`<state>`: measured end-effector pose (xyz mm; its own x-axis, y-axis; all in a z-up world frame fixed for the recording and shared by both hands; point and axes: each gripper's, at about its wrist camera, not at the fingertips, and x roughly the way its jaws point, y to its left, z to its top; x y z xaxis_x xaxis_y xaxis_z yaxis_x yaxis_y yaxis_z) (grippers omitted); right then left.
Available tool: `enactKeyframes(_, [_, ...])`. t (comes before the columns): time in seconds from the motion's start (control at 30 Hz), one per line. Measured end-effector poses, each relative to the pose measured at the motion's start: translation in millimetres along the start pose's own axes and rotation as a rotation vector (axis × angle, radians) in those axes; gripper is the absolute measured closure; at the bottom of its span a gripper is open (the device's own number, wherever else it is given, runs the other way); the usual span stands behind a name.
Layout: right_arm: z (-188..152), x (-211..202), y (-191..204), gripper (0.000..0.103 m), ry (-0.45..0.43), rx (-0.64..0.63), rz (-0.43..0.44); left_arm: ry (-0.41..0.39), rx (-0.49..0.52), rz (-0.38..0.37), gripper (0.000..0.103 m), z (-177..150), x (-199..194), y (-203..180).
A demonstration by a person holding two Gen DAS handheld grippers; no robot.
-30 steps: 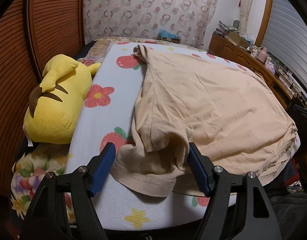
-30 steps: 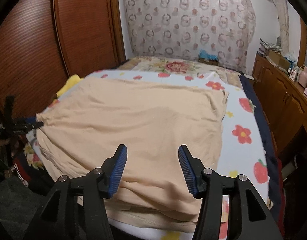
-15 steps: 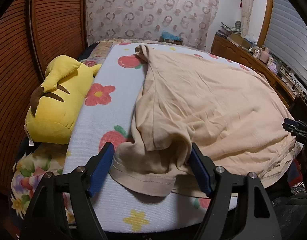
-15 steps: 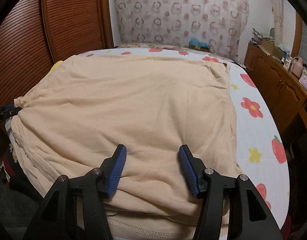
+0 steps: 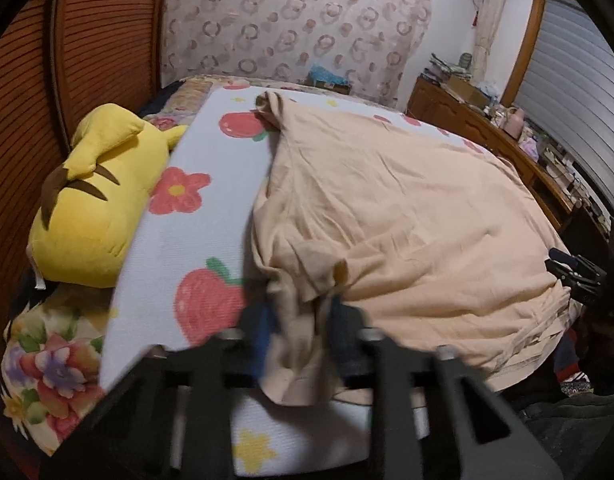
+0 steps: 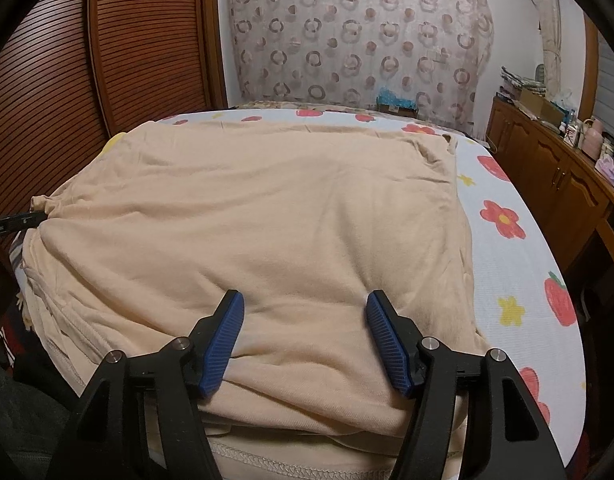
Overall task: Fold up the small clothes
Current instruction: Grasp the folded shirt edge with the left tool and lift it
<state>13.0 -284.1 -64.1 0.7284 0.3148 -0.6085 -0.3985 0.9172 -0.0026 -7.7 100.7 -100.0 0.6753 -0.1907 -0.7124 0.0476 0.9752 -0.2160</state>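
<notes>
Left gripper (image 5: 301, 320) fingers pinch beige shirt (image 5: 407, 216) sleeve; right gripper (image 6: 305, 340) fingers spread wide over shirt.

Your work surface is a bed (image 5: 195, 240) covered with a white sheet (image 6: 519, 280) printed with red strawberries, red flowers and little yellow stars. Spread right across most of it you've got a beige t-shirt (image 6: 267, 220), lying flat but wrinkly, with its near hem hanging off the front edge. On the left side a yellow Pikachu plush (image 5: 91, 200) lies just beside the sheet's edge, next to a floral quilt (image 5: 47, 368) that peeks out underneath.
</notes>
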Motion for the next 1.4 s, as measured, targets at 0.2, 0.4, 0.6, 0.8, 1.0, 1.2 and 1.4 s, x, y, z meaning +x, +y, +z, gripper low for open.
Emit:
enactKeyframes(0.2, [2, -4, -2, 0.037, 0.018, -0.005, 0.02, -0.059, 0.022, -0.058, 0.094, 25, -6, -21])
enactKeyframes(0.4, [8, -15, -17, 0.037, 0.033, 0.029, 0.051, -0.128, 0.092, -0.189, 0.094, 68, -9, -71])
enactKeyframes(0.6, [10, -40, -38, 0.037, -0.013, 0.051, 0.011, -0.145, 0.231, -0.325, 0.094, 97, -5, -154])
enactKeyframes(0.8, [6, -63, -59, 0.037, -0.051, 0.077, -0.026, -0.123, 0.344, -0.447, 0.094, 113, -3, -225])
enactKeyframes(1.0, [4, -75, -76, 0.037, -0.078, 0.116, -0.061, -0.073, 0.391, -0.544, 0.094, 124, -5, -281])
enactKeyframes(1.2, [3, -79, -88, 0.037, -0.094, 0.14, -0.06, -0.012, 0.456, -0.492, 0.069, 113, 4, -301])
enactKeyframes(1.4, [5, -70, -85, 0.037, -0.091, 0.127, -0.048, -0.007, 0.421, -0.412, 0.029, 103, 13, -268])
